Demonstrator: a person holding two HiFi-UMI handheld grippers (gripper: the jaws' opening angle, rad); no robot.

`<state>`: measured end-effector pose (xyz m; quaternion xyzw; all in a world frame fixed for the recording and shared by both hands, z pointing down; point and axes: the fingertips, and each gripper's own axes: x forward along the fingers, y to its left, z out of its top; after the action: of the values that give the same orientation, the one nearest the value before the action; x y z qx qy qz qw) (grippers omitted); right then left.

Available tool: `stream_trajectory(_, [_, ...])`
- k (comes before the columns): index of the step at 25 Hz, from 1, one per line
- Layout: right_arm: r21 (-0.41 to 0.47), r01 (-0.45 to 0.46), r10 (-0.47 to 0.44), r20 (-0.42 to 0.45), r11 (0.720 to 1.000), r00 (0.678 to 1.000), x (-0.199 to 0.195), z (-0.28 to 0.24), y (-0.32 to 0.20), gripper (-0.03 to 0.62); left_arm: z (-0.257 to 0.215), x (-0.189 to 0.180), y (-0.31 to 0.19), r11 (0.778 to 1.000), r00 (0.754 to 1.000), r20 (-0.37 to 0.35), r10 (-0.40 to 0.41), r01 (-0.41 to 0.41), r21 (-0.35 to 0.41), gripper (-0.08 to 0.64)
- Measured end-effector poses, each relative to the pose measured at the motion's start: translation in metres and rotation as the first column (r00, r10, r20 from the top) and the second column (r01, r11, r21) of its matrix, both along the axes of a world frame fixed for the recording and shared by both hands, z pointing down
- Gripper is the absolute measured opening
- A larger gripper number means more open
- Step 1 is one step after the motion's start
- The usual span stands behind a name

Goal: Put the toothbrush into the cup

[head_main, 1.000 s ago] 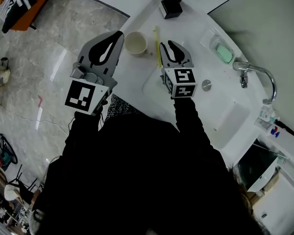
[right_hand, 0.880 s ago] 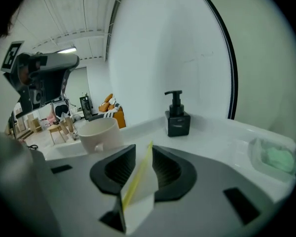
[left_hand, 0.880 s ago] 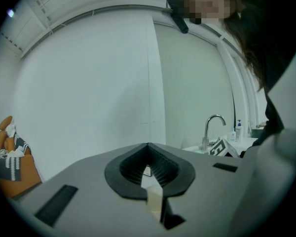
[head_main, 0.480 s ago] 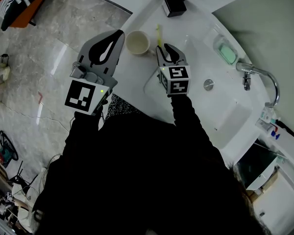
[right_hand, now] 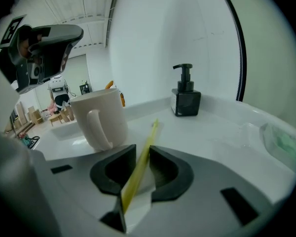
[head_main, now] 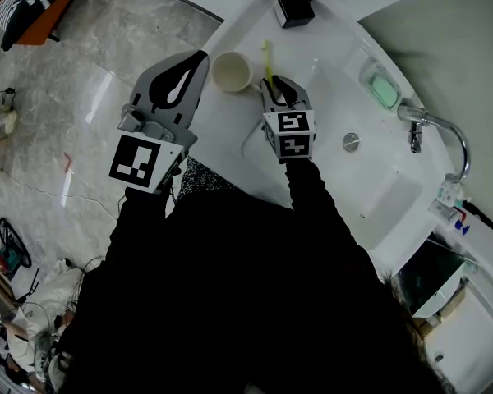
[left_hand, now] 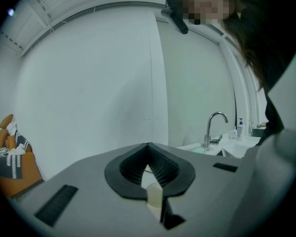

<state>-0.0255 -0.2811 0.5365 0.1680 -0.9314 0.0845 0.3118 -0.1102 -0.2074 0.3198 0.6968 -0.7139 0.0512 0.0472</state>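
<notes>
The right hand-held gripper [right_hand: 142,152], black-and-white marker cube [head_main: 288,134] atop, pinches yellow toothbrush [right_hand: 151,133].

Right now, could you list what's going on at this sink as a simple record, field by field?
Setting: white sink counter
Item to move: yellow toothbrush, not yet in the cup
Cup state: white, upright, empty
Right hand: right gripper closed on the toothbrush
Left hand: left gripper shut, empty
Nearby: black soap dispenser, faucet

Black dispenser [head_main: 293,8], faucet [head_main: 434,120], green soap [head_main: 381,89]
</notes>
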Motion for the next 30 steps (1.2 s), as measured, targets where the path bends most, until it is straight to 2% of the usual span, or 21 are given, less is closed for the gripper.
stream_trajectory(7, [0.009,-0.023,0.023,-0.008,1.0,1.0,0.002,0.002,-0.005,0.06,0.0,0.0,-0.001,1.0,1.0,0.0,0.003,-0.003,-0.002,0.008])
stream_trajectory(18, [-0.006,-0.039,0.039,-0.011,0.999,0.999,0.002,0.002,-0.006,0.054,-0.001,0.001,-0.001,1.0,1.0,0.004,0.007,-0.007,0.002,0.008])
stream_trajectory(30, [0.017,-0.061,0.06,0.091,0.998,0.994,0.005,-0.035,-0.014,0.052,-0.005,0.006,0.0,1.0,1.0,-0.001,0.017,-0.017,0.009,0.008])
